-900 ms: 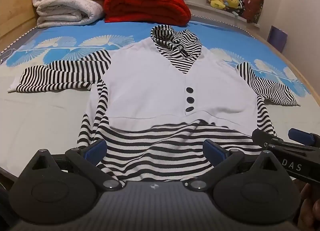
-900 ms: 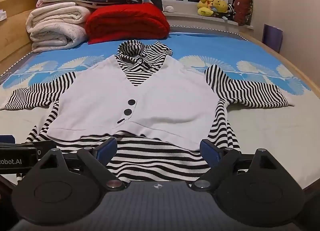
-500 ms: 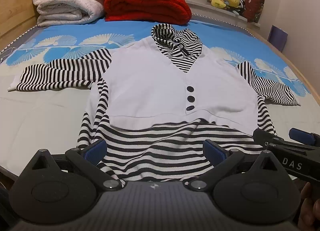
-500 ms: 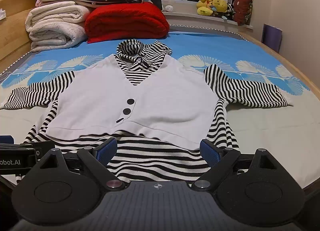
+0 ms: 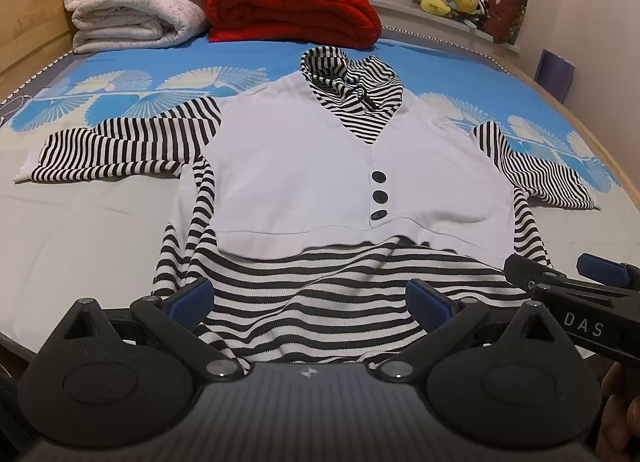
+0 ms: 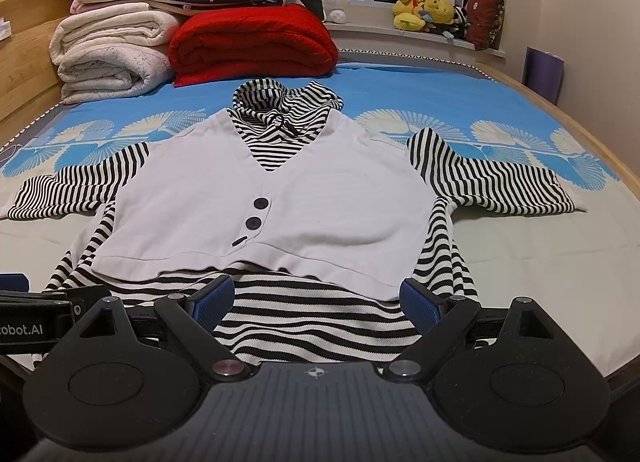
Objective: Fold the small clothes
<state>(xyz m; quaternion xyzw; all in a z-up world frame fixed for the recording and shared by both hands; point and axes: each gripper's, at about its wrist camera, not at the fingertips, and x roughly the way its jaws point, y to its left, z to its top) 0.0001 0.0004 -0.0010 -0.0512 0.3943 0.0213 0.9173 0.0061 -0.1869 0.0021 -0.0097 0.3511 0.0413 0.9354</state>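
Observation:
A small top [image 5: 304, 182] lies flat and face up on the bed, with a white vest front, three dark buttons, a black-and-white striped collar, sleeves and hem. It also shows in the right wrist view [image 6: 320, 198]. Both sleeves are spread out sideways. My left gripper [image 5: 308, 300] is open and empty over the striped hem near the bed's front edge. My right gripper [image 6: 316, 300] is open and empty over the hem too, just to the right of the left one. The right gripper also shows at the right edge of the left wrist view [image 5: 560, 282].
The bed sheet [image 5: 80, 230] is grey in front and blue with white fans behind. Folded white blankets [image 6: 108, 58] and a red blanket [image 6: 252, 46] are stacked at the head. Plush toys [image 6: 428, 10] sit on the window ledge. A wooden bed rail [image 6: 592, 130] runs along the right.
Both grippers have risen and drawn back very slightly, so the top sits a little lower in both views. The top itself has not moved.

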